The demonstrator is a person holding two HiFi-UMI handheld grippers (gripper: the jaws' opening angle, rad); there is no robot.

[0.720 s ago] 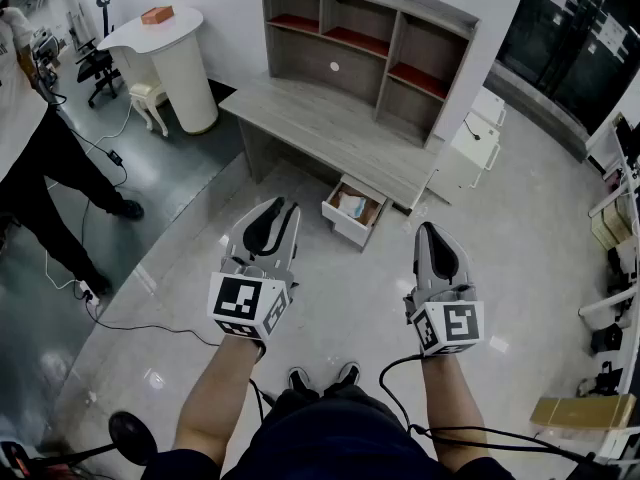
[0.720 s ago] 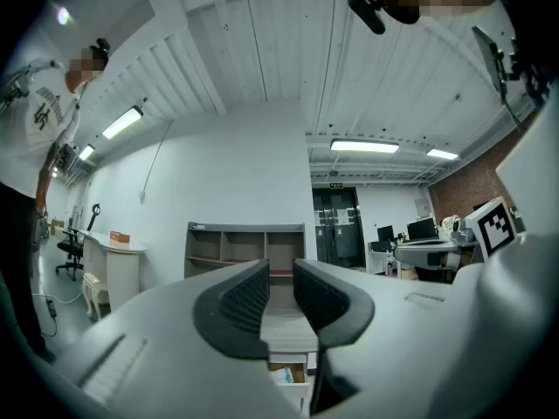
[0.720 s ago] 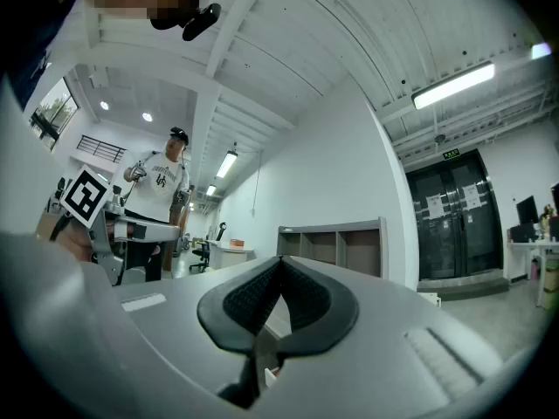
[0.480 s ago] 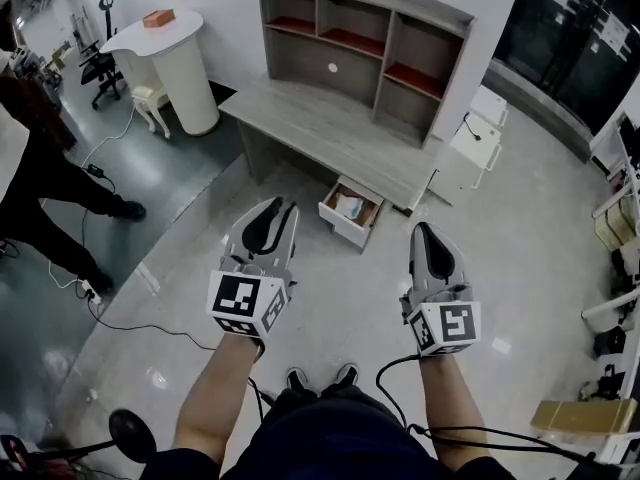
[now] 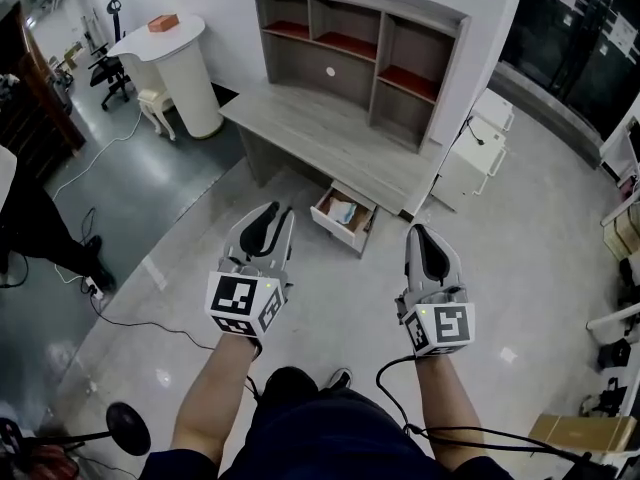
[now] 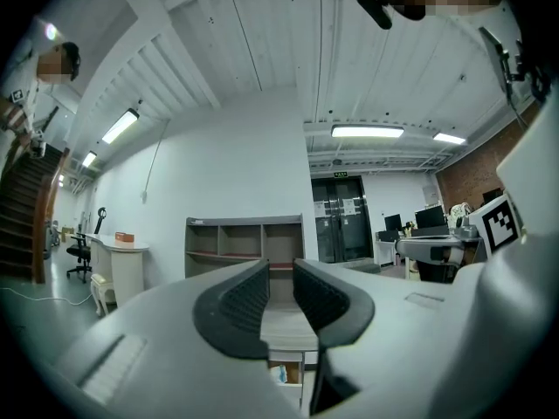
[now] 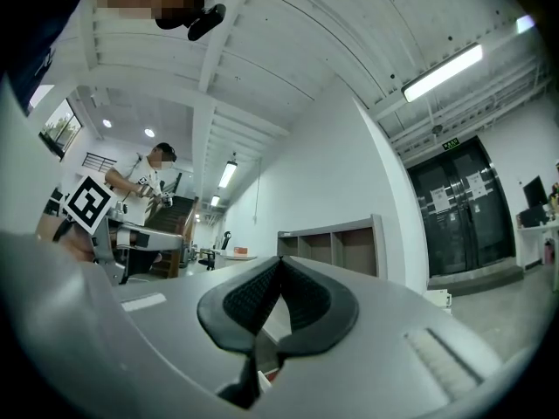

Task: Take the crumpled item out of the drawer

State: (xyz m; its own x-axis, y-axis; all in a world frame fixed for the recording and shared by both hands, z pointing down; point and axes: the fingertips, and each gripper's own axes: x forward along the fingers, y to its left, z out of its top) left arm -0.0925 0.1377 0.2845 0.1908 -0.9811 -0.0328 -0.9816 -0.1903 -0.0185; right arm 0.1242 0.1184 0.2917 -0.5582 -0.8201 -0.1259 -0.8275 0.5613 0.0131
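Observation:
A grey desk (image 5: 330,138) with a shelf unit (image 5: 360,48) stands ahead on the floor. Its low drawer (image 5: 343,218) is pulled open, and a pale crumpled item (image 5: 341,209) lies inside. My left gripper (image 5: 277,214) hangs in the air left of the drawer, well short of it, its jaws a narrow gap apart and empty. In the left gripper view (image 6: 279,273) the drawer (image 6: 285,372) shows low between the jaws. My right gripper (image 5: 420,234) hovers right of the drawer, shut on nothing, its pads touching in the right gripper view (image 7: 279,264).
A white round counter (image 5: 185,63) stands at the far left and a white cabinet (image 5: 470,158) right of the desk. A person (image 5: 25,218) is at the left edge, with cables (image 5: 130,323) on the floor. A black round stand base (image 5: 128,430) and a cardboard box (image 5: 580,433) lie near me.
The view has shifted forward, so the desk and drawer sit a little nearer. The person at the left has moved further out of frame. Both grippers keep their pose.

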